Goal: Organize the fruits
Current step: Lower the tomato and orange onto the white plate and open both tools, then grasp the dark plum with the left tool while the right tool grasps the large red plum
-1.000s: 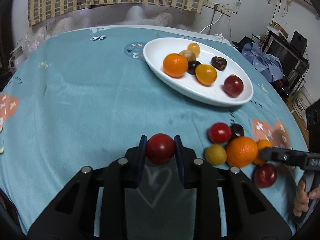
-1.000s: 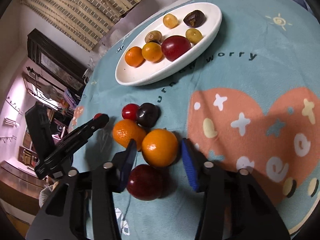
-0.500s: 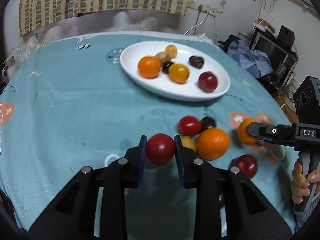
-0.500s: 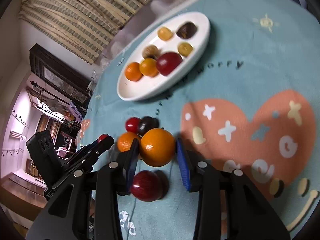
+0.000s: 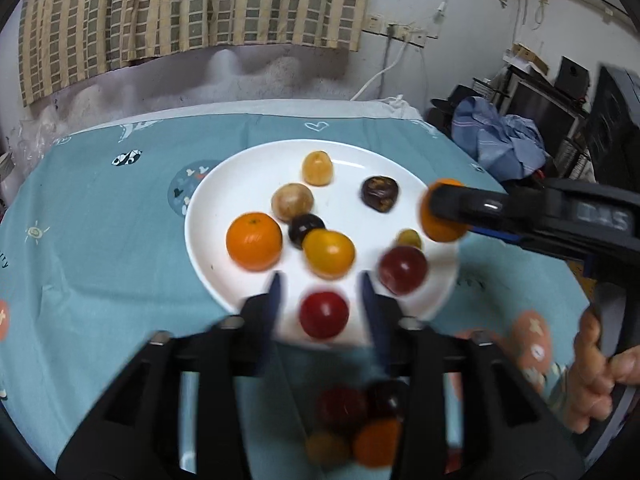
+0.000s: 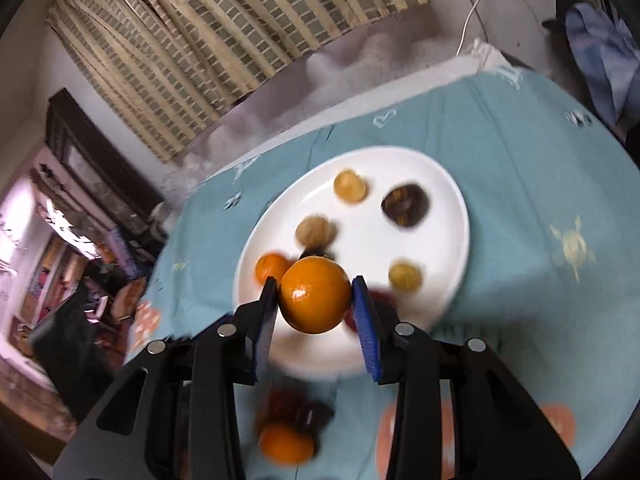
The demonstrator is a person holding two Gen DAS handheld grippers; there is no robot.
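Jaws spread wide on the left gripper (image 5: 322, 300), a small red fruit (image 5: 323, 314) sitting free between the blue pads over the near rim of the white plate (image 5: 208, 204); jaws clamped on an orange (image 6: 315, 295) at the right gripper (image 6: 316, 300), held above the plate's near right side.

Pictured on the plate: another orange (image 5: 254, 241), a yellow-orange fruit (image 5: 329, 253), a dark red plum (image 5: 403, 269), several smaller brown and dark pieces. Waiting on the teal tablecloth (image 5: 100, 240) below the plate — a blurred cluster of loose fruit (image 5: 356, 428).

To place well: lower the orange onto a bare patch of plate — the open white between the dark wrinkled fruit (image 6: 405, 205) and the small yellow one (image 6: 405, 275) looks roomiest — and open only once it touches, since round fruit likely rolls off a shallow rim. Best to draw the left gripper straight back without nudging the red fruit, apparently resting close to the edge.
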